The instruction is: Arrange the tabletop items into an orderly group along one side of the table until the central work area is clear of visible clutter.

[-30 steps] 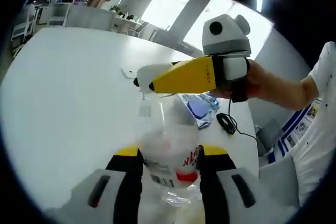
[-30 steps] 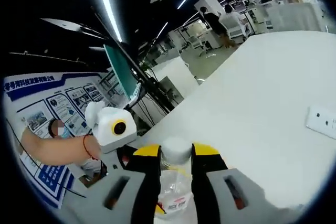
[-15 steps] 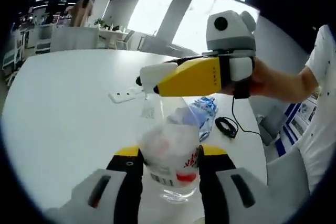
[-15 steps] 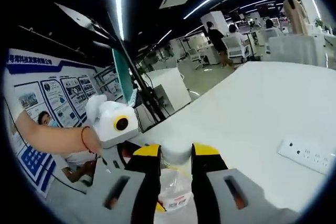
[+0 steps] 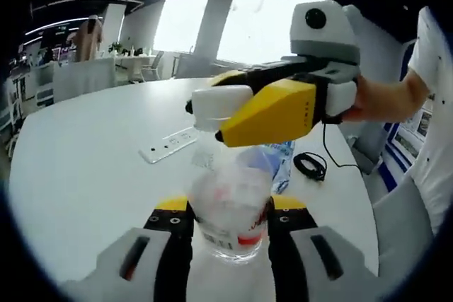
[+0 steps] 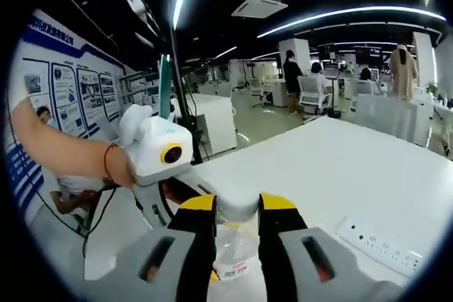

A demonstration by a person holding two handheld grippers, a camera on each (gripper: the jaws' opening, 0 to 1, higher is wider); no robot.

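Unmoved between both claws, upright bottle (image 5: 228,203) stays clamped: left claw (image 5: 228,211) at body, right claw (image 6: 237,210) on cap (image 5: 221,104).

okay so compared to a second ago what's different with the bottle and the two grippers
Little changed in the grasp. The left gripper stays shut on the clear bottle's body, and the right gripper stays shut on its white cap. Both views swung, so the power strip and black cable sit elsewhere in frame; that looks like camera motion rather than their own.
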